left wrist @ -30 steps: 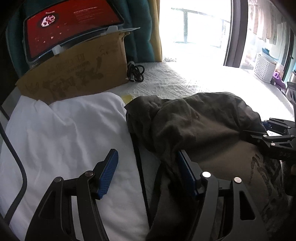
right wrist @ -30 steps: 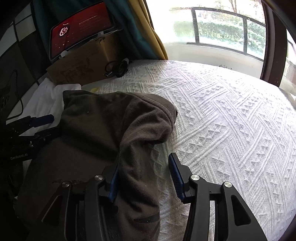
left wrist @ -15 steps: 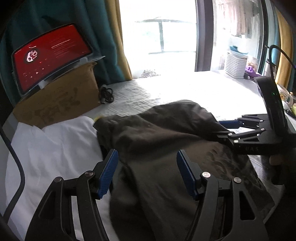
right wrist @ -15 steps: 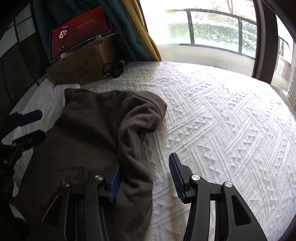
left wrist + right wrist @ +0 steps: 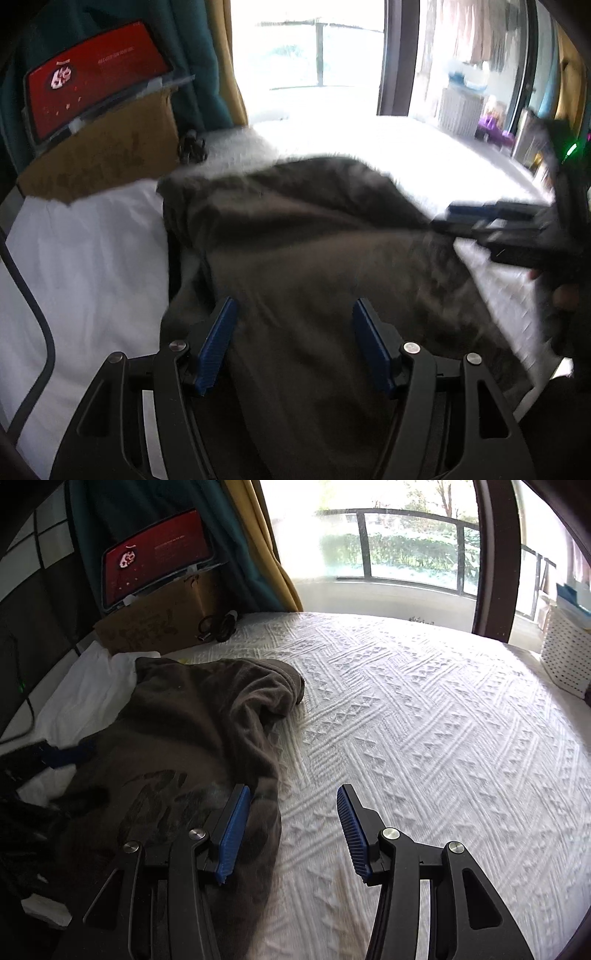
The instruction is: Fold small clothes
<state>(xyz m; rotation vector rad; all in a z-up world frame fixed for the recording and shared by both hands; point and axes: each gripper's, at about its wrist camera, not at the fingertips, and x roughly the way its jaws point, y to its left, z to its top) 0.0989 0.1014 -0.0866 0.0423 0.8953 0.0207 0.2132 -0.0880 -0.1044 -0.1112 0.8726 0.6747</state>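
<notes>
A dark brown garment (image 5: 303, 236) with a faded print lies spread and rumpled on the white textured bedspread (image 5: 424, 720). My left gripper (image 5: 295, 334) hovers open over the garment's near part, and the blue pads touch nothing. In the right wrist view the garment (image 5: 192, 731) fills the left side, one sleeve end bunched at its far edge. My right gripper (image 5: 293, 825) is open at the garment's right edge, with its left finger over the cloth and its right finger over the bare bedspread. Each gripper shows in the other's view, blurred: the right gripper (image 5: 480, 216) and the left gripper (image 5: 62, 755).
A white cloth (image 5: 92, 258) lies left of the garment, crossed by a black cable (image 5: 40, 332). Behind it stand a cardboard box (image 5: 107, 158), a red-screened tablet (image 5: 96, 74) and a coiled black cord (image 5: 218, 626). A white basket (image 5: 565, 657) sits at the bed's far right.
Both grippers slid to the right. The left one went from beside the white cloth to over the garment. The garment's raised bulge has sunk flatter onto the bed.
</notes>
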